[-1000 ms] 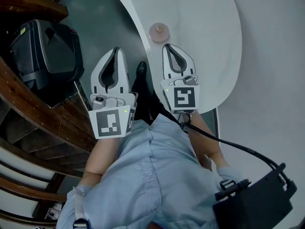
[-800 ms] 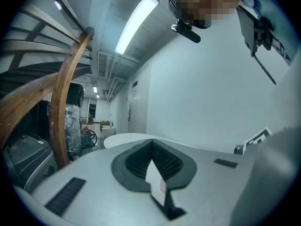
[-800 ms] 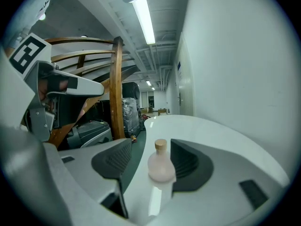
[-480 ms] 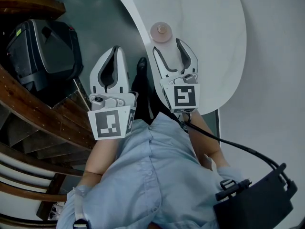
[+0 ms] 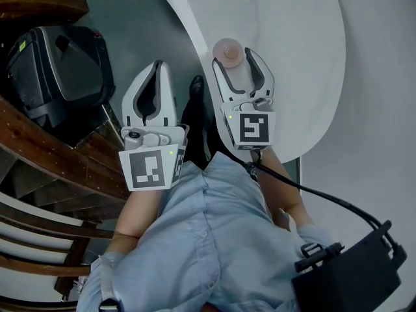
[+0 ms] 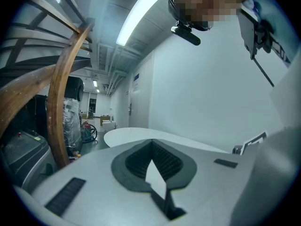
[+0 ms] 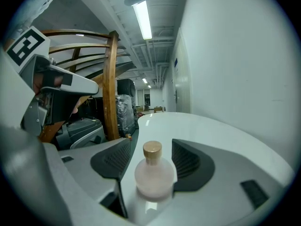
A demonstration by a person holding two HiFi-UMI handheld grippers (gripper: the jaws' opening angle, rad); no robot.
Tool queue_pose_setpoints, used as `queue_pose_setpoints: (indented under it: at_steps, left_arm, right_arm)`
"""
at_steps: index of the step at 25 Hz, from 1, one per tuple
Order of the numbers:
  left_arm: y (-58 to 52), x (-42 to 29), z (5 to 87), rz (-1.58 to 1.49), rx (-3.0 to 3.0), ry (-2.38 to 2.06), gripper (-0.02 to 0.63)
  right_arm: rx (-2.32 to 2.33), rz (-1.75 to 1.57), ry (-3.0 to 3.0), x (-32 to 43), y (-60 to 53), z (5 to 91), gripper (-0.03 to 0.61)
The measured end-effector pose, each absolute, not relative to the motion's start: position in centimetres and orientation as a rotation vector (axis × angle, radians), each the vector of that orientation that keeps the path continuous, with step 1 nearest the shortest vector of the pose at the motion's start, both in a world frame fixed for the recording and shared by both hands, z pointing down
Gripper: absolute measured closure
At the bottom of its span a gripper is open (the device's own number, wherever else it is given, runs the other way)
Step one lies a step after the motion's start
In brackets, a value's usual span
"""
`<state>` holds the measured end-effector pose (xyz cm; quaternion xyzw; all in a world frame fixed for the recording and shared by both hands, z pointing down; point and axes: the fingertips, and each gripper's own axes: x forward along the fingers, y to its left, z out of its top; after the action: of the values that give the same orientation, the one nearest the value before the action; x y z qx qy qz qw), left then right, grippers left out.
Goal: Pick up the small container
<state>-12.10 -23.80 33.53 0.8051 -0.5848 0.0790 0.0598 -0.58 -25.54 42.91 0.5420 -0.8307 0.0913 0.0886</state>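
Observation:
The small container [image 5: 229,51] is a rounded, pale pink bottle with a cork stopper, upright near the edge of the white table [image 5: 296,64]. My right gripper [image 5: 236,60] is open, with one jaw on each side of the bottle. In the right gripper view the bottle [image 7: 155,173] stands between the dark pads [image 7: 188,161] with a gap on both sides, untouched. My left gripper [image 5: 155,86] is shut and empty, held off the table over the dark floor. Its closed jaws [image 6: 153,161] point along the room toward the white table [image 6: 136,134].
A black case [image 5: 58,70] and curved wooden rails [image 5: 45,158] lie to the left. A black shoe [image 5: 194,91] shows between the grippers. A cable runs from the right gripper to a black box [image 5: 348,275] at the lower right. The person's blue shirt [image 5: 208,239] fills the bottom.
The right gripper's jaws went from shut to open. The gripper moved forward, so the bottle now stands between its jaws. The left gripper has kept its place.

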Motion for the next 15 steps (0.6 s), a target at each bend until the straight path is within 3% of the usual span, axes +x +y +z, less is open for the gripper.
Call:
queue_pose_setpoints:
  at_steps: [15]
  left_arm:
    - [-24.0,-11.6,33.5,0.258,2.435,-1.689,0.615]
  right_arm:
    - [1.62,0.318,-2.343,0.0,-26.1,43.9,0.311]
